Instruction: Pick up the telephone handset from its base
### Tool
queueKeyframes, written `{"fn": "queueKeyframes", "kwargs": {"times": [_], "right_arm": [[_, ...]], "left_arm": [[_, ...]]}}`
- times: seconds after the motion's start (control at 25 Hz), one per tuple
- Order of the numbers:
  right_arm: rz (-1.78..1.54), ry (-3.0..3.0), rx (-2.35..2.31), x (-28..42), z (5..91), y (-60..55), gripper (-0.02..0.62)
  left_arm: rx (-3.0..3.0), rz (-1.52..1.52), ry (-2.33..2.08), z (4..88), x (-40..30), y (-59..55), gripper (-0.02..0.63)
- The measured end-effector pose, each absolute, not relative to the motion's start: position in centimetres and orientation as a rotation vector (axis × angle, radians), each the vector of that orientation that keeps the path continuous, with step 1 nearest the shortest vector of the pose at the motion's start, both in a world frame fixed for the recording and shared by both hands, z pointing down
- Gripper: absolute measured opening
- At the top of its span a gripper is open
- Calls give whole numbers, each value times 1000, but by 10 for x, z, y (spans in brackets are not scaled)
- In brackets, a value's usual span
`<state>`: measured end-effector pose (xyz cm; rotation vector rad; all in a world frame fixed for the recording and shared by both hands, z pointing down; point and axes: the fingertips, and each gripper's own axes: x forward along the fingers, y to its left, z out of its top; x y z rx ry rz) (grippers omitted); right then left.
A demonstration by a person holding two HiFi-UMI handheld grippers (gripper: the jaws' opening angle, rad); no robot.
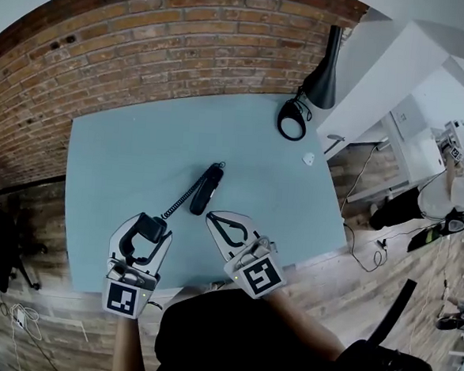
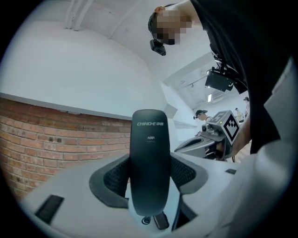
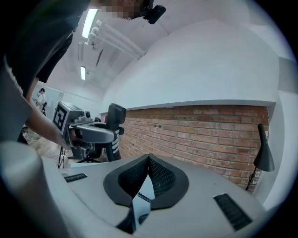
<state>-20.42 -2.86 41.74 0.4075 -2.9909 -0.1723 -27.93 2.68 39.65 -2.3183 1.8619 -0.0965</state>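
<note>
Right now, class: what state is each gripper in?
Left gripper: closed on the telephone handset.
Right gripper: closed, holding nothing.

black handset (image 2: 149, 162) upright, clamped between the left tongs' (image 1: 151, 227) jaws; its coiled cord (image 1: 182, 197) runs to the slim black base (image 1: 209, 189) lying just beyond the right tongs' (image 1: 212, 217) tips.

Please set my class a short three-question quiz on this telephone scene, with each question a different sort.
1. True or false: the handset rests on its base.
2. Which gripper's fingers are shut with nothing between them? A) left gripper B) right gripper
3. Fill in: a coiled ____ joins the handset to the base.

Key: 1 false, the left gripper holds it; 2 B; 3 cord.
</note>
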Motion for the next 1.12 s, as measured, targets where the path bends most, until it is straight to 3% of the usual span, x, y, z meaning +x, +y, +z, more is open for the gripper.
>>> {"fn": "queueKeyframes", "kwargs": {"times": [0.6, 1.12], "right_arm": [[-132, -2961, 358, -220, 450, 1, 11], [-41, -2918, 316, -232, 486, 17, 11]], "left_arm": [[-2374, -53, 1957, 455, -288, 37, 278], [-2320, -217, 1991, 478, -311, 47, 279]]}}
